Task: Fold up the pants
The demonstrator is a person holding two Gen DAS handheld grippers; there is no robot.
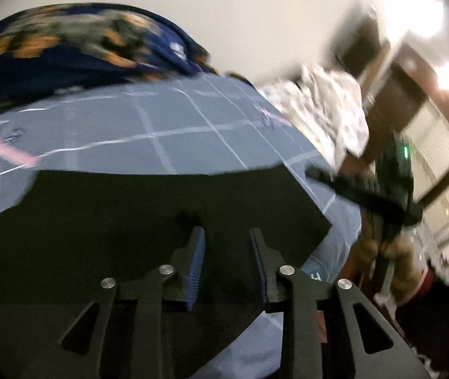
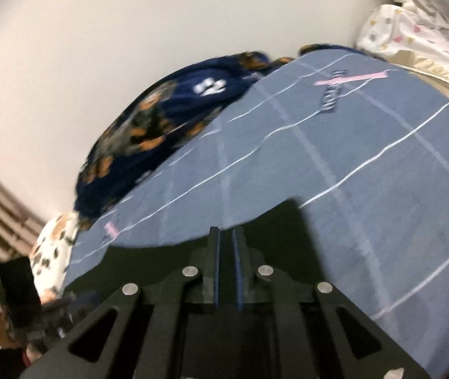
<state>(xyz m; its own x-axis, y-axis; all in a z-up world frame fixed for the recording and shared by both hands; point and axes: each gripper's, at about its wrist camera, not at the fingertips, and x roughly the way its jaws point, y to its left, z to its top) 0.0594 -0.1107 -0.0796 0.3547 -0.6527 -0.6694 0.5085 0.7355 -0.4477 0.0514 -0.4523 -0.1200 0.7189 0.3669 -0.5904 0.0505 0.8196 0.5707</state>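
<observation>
The pants (image 1: 129, 221) are a dark, almost black cloth spread flat on a blue-grey bedsheet (image 1: 177, 120). In the left wrist view they fill the lower middle, and my left gripper (image 1: 227, 237) hangs over them with its jaws apart and nothing between them. In the right wrist view the pants (image 2: 281, 221) show as a dark flap under the fingers. My right gripper (image 2: 226, 232) has its jaws nearly together with a thin gap; whether cloth is pinched there is hidden. The right gripper also shows in the left wrist view (image 1: 366, 189).
A navy and orange patterned blanket (image 2: 161, 117) lies bunched at the far edge of the bed, also in the left wrist view (image 1: 66, 44). A white spotted quilt (image 1: 328, 107) and pillow (image 2: 414, 31) lie at the side. A white wall (image 2: 129, 31) stands behind.
</observation>
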